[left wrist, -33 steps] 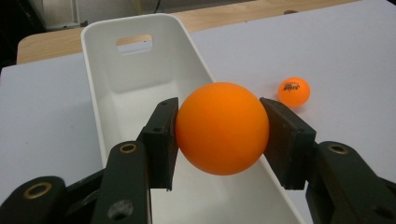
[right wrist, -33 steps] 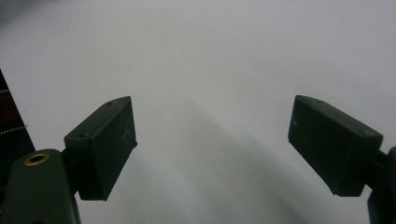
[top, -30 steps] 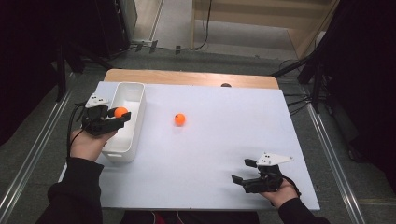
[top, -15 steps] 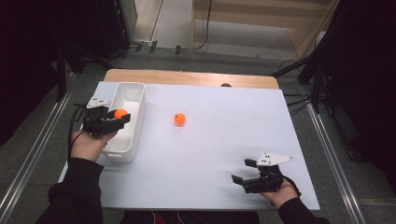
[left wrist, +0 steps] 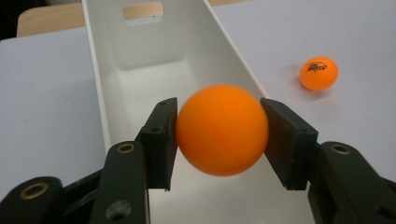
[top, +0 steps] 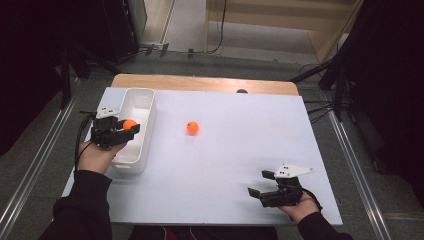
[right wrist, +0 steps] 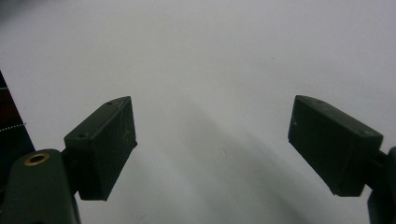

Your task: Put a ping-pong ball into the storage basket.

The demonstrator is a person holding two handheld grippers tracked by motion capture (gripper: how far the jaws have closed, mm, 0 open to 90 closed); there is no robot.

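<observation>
My left gripper (top: 125, 128) hangs over the near half of a long white bin (top: 142, 100) at the table's left. An orange ball (left wrist: 222, 128) sits between its jaws, and both pads (left wrist: 161, 140) touch it. The jaws have just been opening a little, and the ball looks slightly blurred. Below it the bin's (left wrist: 154, 46) floor is bare. A second orange ball (top: 192, 128) rests on the white table to the right of the bin, also seen as the printed ball (left wrist: 318, 73). My right gripper (top: 261, 183) lies at the near right, open, with nothing between its jaws (right wrist: 212, 140).
A white sheet (top: 240, 150) covers the table, and a strip of bare wood (top: 200, 82) runs along the far edge. A small dark knob (top: 242, 91) sits at that edge. Metal rails and dark floor flank both sides.
The left gripper and its ball have shifted very slightly over the bin. The loose ball and the right gripper have kept still.
</observation>
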